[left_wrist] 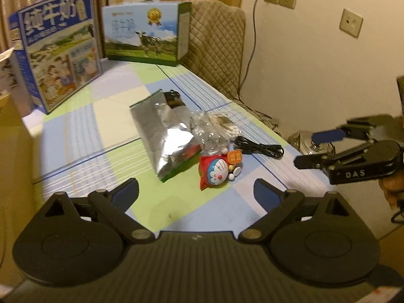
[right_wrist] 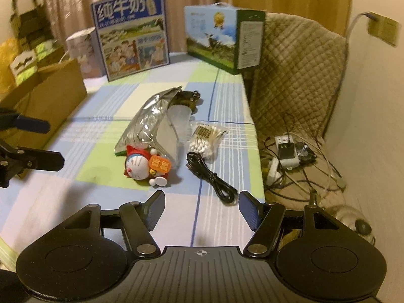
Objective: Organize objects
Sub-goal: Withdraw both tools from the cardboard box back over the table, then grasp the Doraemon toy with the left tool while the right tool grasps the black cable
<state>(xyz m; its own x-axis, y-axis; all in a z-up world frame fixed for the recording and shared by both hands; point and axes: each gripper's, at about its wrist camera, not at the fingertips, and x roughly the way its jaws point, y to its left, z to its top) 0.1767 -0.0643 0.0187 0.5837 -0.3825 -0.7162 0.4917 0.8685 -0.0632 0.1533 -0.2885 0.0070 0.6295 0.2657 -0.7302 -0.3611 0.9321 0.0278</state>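
Foil pouch (left_wrist: 165,136) is the biggest item in the pile, lying flat ahead of our left gripper (left_wrist: 197,193) and slightly left of its centreline. We judge it light, crinkly and slippery, mouth gaping at the far end; best pinched at a flat edge or corner, not across the puffed middle.

Doraemon figure (right_wrist: 145,164) leans against the pouch's near corner, closest thing ahead of both sets of jaws. Looks rigid plastic, rounded, likely to roll or squirt out; we'd take it across the head or body, not the small feet.

Cotton swab bag (right_wrist: 205,142) sits just right of the pouch: soft, light film, grab the slack top. Black cable (right_wrist: 214,179), coiled loosely ahead of the right gripper (right_wrist: 200,208), is floppy and will trail if lifted by one strand.

Both grippers stand spread with nothing between them, clear of the tablecloth (left_wrist: 75,131); left jaws wider than right.

Around: two milk cartons (left_wrist: 60,58) at the far edge, well beyond the jaws, a cardboard box (right_wrist: 50,93) far left of the right jaws, a quilted chair (right_wrist: 298,75) far right. Crowding is the main obstacle: everything touches or overlaps, so pulling the pouch first would drag the figure and swabs.
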